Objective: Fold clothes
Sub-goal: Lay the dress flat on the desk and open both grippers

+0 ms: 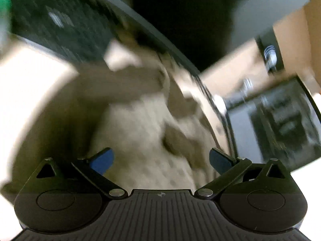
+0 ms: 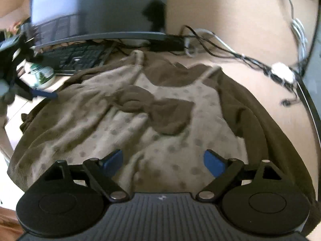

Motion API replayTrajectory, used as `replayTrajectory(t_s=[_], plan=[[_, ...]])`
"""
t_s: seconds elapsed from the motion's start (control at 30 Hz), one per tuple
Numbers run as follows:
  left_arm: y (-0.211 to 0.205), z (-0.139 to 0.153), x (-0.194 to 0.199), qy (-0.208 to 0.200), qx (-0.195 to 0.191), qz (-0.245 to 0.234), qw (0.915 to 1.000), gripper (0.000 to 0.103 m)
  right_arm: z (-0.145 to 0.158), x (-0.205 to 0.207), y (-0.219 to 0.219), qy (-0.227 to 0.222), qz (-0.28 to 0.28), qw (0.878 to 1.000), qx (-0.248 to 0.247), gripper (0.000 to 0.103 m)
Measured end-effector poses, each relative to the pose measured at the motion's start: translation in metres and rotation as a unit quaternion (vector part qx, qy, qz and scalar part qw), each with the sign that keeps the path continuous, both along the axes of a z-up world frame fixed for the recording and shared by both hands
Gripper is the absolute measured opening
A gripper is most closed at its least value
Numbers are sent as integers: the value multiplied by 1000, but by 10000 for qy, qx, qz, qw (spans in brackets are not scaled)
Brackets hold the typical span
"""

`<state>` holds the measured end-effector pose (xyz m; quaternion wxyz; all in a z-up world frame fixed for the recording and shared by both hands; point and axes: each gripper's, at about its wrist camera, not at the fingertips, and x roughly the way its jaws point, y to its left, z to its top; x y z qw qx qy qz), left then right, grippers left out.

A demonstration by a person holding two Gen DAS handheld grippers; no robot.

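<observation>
Right wrist view: one beige polka-dotted knit garment with brown bow (image 2: 140,120) lies rumpled; both hand-held grippers, left (image 1: 161,160) and right (image 2: 162,160), spread.

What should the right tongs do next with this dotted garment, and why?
Probably lower the right tongs onto the near edge of the dotted garment and close. Both tongs are open and hold nothing, the cloth lies crumpled on the desk, and the left tongs view is motion-blurred.
</observation>
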<state>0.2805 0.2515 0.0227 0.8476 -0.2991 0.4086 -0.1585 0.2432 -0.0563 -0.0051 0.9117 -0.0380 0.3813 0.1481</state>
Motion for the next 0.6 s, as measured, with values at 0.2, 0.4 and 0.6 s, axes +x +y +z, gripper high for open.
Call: replayTrajectory(t_s=[0.2,0.4,0.6], plan=[[16,18,-34,-270,2924,142,9558,103,-9,-2,12,115,16,9999,110,89],[-1,-10,-31,76,3250,-761,9426,102,-9,2,19,80,-44,9998,163,89],[-10,-20,-18,65,3475,-1039,9319,95,-10,-5,20,153,-35,9997,211,90]])
